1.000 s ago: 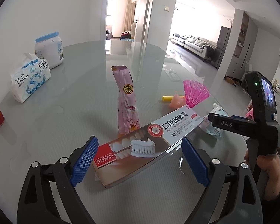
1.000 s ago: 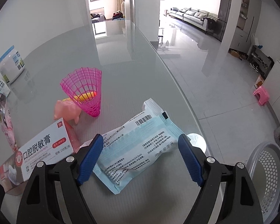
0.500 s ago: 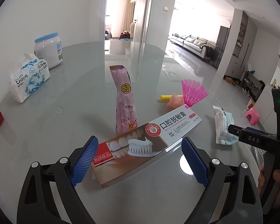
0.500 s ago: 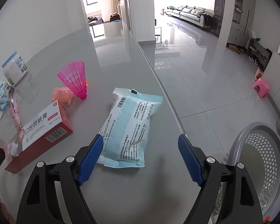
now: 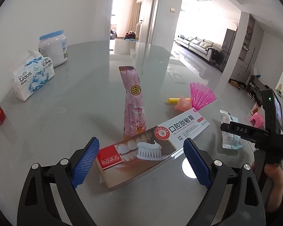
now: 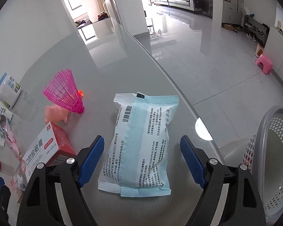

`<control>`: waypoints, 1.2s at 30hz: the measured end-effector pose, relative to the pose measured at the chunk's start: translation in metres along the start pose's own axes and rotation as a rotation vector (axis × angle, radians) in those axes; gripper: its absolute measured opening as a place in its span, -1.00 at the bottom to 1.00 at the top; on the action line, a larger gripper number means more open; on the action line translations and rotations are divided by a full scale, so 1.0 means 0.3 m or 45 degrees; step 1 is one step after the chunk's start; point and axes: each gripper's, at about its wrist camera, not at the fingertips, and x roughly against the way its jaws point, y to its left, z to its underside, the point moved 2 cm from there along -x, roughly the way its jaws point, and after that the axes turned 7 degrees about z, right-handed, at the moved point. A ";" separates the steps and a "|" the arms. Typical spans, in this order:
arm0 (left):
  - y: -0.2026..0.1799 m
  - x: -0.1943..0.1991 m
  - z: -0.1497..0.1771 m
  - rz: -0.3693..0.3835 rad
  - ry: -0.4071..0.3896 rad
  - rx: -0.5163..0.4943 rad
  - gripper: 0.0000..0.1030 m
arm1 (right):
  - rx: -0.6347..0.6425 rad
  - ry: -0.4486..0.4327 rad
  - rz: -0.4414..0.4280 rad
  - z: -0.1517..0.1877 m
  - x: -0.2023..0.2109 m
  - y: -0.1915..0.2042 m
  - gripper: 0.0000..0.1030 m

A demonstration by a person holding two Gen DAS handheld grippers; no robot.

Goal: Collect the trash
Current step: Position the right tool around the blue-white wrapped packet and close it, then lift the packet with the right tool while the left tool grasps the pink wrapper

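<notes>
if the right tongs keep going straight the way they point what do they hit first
Most likely the blue-and-white sealed packet lying flat on the glass table, centred between the open right tongs; depth is uncertain.

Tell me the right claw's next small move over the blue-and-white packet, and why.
Probably lower the right claw and close it: its jaws stand open astride the blue-and-white packet, which lies flat on the table, untouched, beside the basket.

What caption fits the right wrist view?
Open right gripper poised over a blue-and-white packet on the glass table, basket alongside.
</notes>
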 end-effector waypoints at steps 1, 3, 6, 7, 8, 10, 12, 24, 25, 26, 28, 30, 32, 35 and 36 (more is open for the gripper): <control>0.006 0.000 -0.002 -0.004 -0.002 0.006 0.73 | 0.011 -0.009 0.007 0.001 -0.001 0.011 0.54; 0.018 0.001 -0.007 -0.013 -0.007 0.018 0.73 | 0.030 -0.021 0.017 0.009 -0.002 0.023 0.52; 0.039 -0.001 -0.013 -0.028 -0.011 0.041 0.73 | 0.081 -0.048 0.041 0.024 -0.007 0.059 0.10; 0.046 -0.003 -0.014 -0.037 -0.012 0.048 0.73 | 0.095 -0.051 0.029 0.028 -0.005 0.065 0.08; 0.052 -0.005 -0.016 -0.043 -0.012 0.054 0.73 | 0.103 -0.051 0.012 0.034 -0.006 0.071 0.06; 0.058 -0.010 -0.018 -0.053 -0.009 0.063 0.73 | 0.117 -0.057 -0.015 0.046 0.004 0.074 -0.07; 0.066 -0.019 -0.024 -0.059 -0.002 0.073 0.73 | 0.106 -0.067 -0.057 0.064 0.031 0.059 -0.07; 0.100 -0.173 -0.135 -0.063 0.084 0.118 0.73 | 0.088 -0.134 -0.175 0.215 0.197 -0.052 -0.07; 0.098 -0.196 -0.142 -0.067 0.096 0.116 0.73 | 0.094 -0.136 -0.174 0.222 0.205 -0.061 -0.07; 0.096 -0.213 -0.146 -0.073 0.105 0.113 0.73 | 0.098 -0.137 -0.172 0.235 0.207 -0.070 -0.07; 0.094 -0.246 -0.153 -0.091 0.117 0.106 0.57 | 0.100 -0.134 -0.168 0.246 0.217 -0.086 -0.07; 0.091 -0.269 -0.157 -0.091 0.140 0.098 0.25 | 0.093 -0.126 -0.163 0.256 0.220 -0.093 -0.07; 0.085 -0.277 -0.156 -0.080 0.151 0.094 -0.07 | 0.090 -0.116 -0.161 0.264 0.220 -0.099 -0.07; 0.076 -0.273 -0.157 -0.063 0.151 0.077 -0.47 | 0.080 -0.107 -0.164 0.273 0.215 -0.111 -0.07; 0.076 -0.266 -0.159 -0.067 0.141 0.073 -0.55 | 0.077 -0.106 -0.167 0.270 0.217 -0.118 -0.07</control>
